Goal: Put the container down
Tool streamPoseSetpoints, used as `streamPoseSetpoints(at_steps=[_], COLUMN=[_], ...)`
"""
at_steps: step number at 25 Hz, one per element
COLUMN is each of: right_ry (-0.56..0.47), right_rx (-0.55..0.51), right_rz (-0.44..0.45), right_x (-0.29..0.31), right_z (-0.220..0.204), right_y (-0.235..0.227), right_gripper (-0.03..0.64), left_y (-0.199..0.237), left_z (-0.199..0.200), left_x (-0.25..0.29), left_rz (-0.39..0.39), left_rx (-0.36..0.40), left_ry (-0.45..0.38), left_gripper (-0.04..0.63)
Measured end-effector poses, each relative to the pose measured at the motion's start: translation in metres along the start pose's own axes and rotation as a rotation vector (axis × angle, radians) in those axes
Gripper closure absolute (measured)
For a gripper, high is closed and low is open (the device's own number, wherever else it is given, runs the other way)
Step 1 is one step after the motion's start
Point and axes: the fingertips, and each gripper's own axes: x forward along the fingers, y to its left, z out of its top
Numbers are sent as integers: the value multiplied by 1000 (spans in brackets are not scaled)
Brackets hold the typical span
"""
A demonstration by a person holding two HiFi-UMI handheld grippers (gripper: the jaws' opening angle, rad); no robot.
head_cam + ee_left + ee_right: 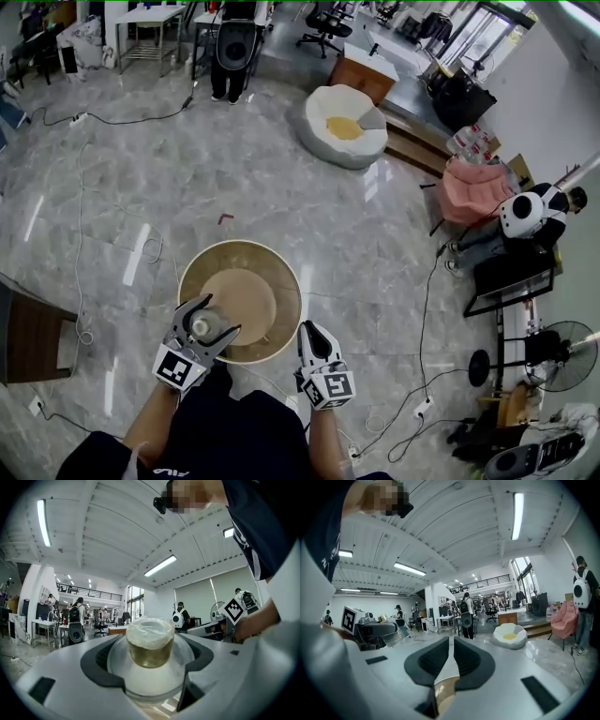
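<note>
A small clear container [200, 327] with a whitish lid and yellow-brown contents is held upright between the fingers of my left gripper [220, 314], which is shut on it. It hangs over the near left edge of a round beige table [285, 278]. In the left gripper view the container [150, 641] fills the gap between the dark pads [101, 665]. My right gripper [310, 330] rests at the table's near right rim; in the right gripper view its jaws [451, 656] stand almost together with nothing between them.
A white beanbag with a yellow cushion [345, 125] lies on the marble floor beyond the table. Cables [80, 234] trail on the left. Dark wooden furniture [28, 337] stands at the left edge, a fan [567, 352] and a seated person [525, 216] at the right.
</note>
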Motion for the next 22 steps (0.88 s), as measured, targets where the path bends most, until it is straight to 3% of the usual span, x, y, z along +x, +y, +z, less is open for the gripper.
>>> streamPoseSetpoints(at_steps=[8, 14, 22], right_ry=[27, 42, 81], right_rx=[4, 13, 20], right_rz=[-37, 0, 33], right_x=[27, 46, 62], right_z=[1, -4, -21], right_y=[-18, -27, -35], right_gripper=[565, 565, 565], left_y=[23, 26, 32], left_z=[-13, -30, -60], left_x=[27, 38, 53], left_rz=[-23, 8, 9], left_rx=[-42, -48, -1], left_ry=[20, 53, 122], left_gripper=[245, 245, 245])
